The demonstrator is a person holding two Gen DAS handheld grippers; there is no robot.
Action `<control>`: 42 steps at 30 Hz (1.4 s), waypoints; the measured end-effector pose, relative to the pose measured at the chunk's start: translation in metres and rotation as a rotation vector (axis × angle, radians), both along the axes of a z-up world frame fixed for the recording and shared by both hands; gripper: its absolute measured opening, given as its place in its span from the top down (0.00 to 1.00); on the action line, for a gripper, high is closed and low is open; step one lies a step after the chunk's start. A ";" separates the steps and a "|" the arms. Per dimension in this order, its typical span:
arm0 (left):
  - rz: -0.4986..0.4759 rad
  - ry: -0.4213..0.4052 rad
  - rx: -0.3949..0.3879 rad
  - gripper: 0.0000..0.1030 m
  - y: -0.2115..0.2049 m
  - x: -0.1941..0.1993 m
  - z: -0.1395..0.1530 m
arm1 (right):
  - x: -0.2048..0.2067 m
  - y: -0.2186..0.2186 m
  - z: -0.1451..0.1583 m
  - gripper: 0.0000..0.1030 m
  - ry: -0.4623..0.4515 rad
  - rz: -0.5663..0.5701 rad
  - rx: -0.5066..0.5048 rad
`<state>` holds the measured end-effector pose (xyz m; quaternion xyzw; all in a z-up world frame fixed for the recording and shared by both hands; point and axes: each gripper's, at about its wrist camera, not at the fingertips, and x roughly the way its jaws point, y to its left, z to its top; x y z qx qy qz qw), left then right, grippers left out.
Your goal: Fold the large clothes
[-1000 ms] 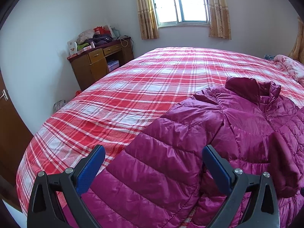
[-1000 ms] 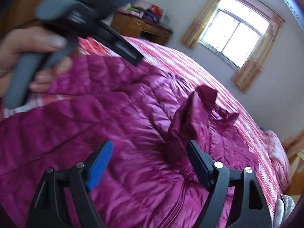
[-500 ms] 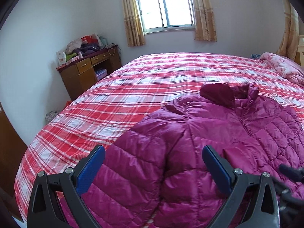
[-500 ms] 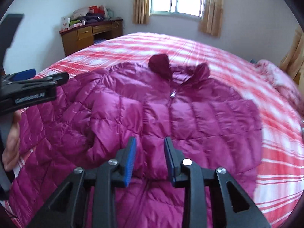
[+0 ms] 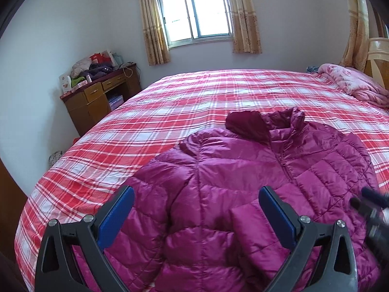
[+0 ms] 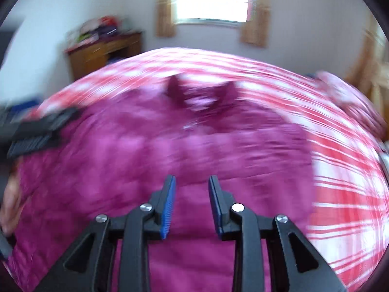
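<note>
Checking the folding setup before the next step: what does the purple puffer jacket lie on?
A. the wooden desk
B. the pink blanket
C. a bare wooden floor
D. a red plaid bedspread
D: the purple puffer jacket lies spread on the red plaid bedspread, apart from the wooden desk and the pink blanket.

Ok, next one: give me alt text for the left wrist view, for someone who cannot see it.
A magenta quilted puffer jacket lies front up, collar away from the camera, on a red and white plaid bed. The left gripper frames it from above, jaws wide with nothing between the pads. Behind are a cluttered wooden desk and a curtained window.
</note>
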<state>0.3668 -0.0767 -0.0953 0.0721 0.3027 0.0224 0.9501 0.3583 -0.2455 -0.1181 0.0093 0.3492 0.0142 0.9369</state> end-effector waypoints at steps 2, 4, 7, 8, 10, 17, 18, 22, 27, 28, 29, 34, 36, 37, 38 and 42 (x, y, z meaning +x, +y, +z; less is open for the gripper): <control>-0.028 -0.003 0.011 0.01 -0.013 0.001 -0.006 | 0.011 -0.032 0.002 0.70 -0.014 -0.104 0.052; -0.034 0.010 0.045 0.01 -0.025 0.006 -0.019 | 0.029 -0.052 -0.003 0.70 -0.016 -0.145 0.064; -0.004 0.084 0.101 0.01 -0.033 0.021 -0.049 | 0.047 -0.060 -0.021 0.70 0.037 -0.148 0.026; 0.010 0.110 0.112 0.01 -0.033 0.025 -0.057 | 0.052 -0.063 -0.030 0.70 0.061 -0.145 0.027; 0.026 0.169 0.110 0.01 -0.028 0.032 -0.074 | 0.045 -0.072 -0.037 0.70 0.089 -0.135 0.047; 0.015 0.216 0.079 0.01 -0.023 0.039 -0.088 | 0.052 -0.076 -0.050 0.69 0.150 -0.125 0.078; 0.015 0.219 0.074 0.01 -0.023 0.039 -0.088 | 0.055 -0.078 -0.052 0.69 0.153 -0.125 0.089; 0.014 0.237 0.029 0.01 -0.017 0.043 -0.090 | 0.056 -0.078 -0.053 0.69 0.160 -0.125 0.099; 0.013 0.256 -0.017 0.01 -0.012 0.046 -0.093 | 0.058 -0.068 -0.052 0.69 0.170 -0.130 0.035; 0.014 0.254 -0.019 0.01 -0.012 0.046 -0.093 | 0.057 -0.065 -0.049 0.67 0.165 -0.133 0.015; 0.015 0.251 -0.021 0.01 -0.011 0.045 -0.093 | 0.054 -0.062 -0.045 0.60 0.158 -0.134 0.012; 0.014 0.251 -0.035 0.01 -0.011 0.044 -0.093 | 0.025 -0.035 -0.021 0.35 0.076 -0.078 0.022; 0.014 0.250 -0.037 0.01 -0.009 0.044 -0.093 | 0.019 -0.020 -0.018 0.35 0.061 -0.044 0.008; 0.014 0.250 -0.037 0.01 -0.009 0.044 -0.093 | 0.017 -0.013 -0.018 0.35 0.061 -0.025 0.013; 0.013 0.250 -0.038 0.01 -0.009 0.044 -0.093 | 0.017 -0.007 -0.020 0.35 0.065 -0.013 0.019; 0.011 0.254 -0.049 0.01 -0.007 0.045 -0.093 | 0.015 0.010 -0.032 0.35 0.082 0.014 0.010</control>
